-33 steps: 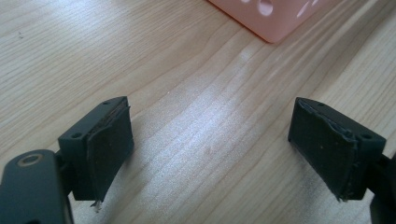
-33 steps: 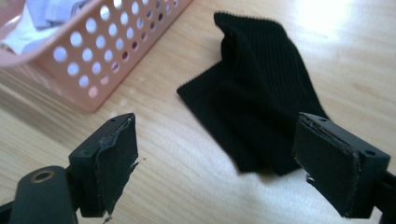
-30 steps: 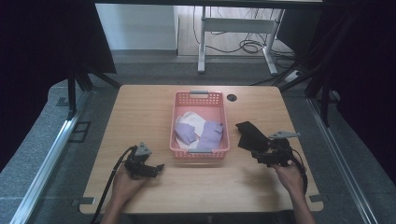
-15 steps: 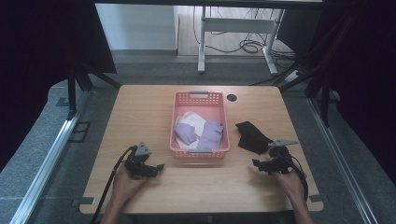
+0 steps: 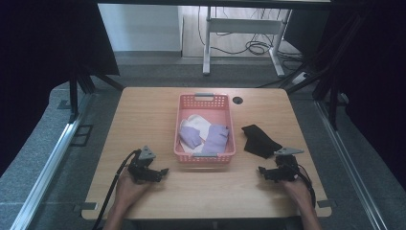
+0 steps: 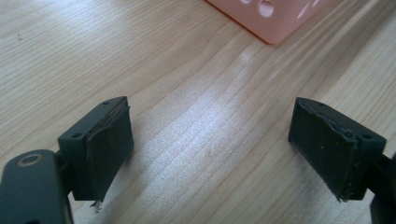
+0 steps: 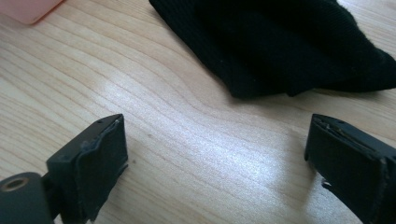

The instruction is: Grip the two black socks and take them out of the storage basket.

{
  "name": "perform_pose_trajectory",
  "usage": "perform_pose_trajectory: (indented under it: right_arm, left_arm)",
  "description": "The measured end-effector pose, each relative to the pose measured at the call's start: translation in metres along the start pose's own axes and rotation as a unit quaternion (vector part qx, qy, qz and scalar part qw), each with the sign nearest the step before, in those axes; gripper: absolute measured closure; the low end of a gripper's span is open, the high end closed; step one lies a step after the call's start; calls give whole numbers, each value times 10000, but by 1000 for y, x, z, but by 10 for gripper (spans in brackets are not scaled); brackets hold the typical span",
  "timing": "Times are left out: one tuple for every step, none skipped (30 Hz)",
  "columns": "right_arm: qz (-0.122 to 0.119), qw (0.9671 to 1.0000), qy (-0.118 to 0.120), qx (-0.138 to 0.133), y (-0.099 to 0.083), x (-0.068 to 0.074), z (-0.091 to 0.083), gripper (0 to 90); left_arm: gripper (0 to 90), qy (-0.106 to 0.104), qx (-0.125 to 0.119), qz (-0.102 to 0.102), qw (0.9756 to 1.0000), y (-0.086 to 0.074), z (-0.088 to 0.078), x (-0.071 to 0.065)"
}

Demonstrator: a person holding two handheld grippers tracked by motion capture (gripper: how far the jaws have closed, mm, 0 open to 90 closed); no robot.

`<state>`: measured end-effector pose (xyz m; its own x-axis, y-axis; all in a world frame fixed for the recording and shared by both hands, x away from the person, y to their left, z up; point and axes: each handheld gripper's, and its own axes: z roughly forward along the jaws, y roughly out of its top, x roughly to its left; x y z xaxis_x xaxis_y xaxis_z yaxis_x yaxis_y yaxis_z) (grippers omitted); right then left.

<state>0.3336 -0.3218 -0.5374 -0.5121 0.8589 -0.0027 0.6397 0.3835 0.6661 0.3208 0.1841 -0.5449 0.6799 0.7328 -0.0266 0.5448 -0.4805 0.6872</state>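
**Both Grippers Low Over the Table, Black Cloth Lying Free**

We see the right gripper near the front right of the wooden table, held in the person's right hand. Its jaws stand wide apart, with bare wood grain between them, and they have just been opening further. No object lies between the pads.

We locate the black cloth on the table just beyond the right gripper, between it and the right wall of the pink basket. In the right gripper view the black cloth lies crumpled on the wood ahead of the jaws, apart from both pads and touched by neither.

We see the left gripper near the front left of the table, held in the left hand. Its jaws are also spread wide over bare wood, with nothing between them. In the left gripper view one corner of the pink basket shows ahead of the jaws, clear of both pads.

The pink basket stands at the table's centre. Inside it we see a white cloth and two lilac cloths, lying loosely against one another.
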Motion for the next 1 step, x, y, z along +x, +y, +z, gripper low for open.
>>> perform_pose_trajectory:
  right_arm:
    - [-5,10000,1,-16,0,0,0,52]
  left_arm:
    - [136,-1,3,0,10000,0,0,0]
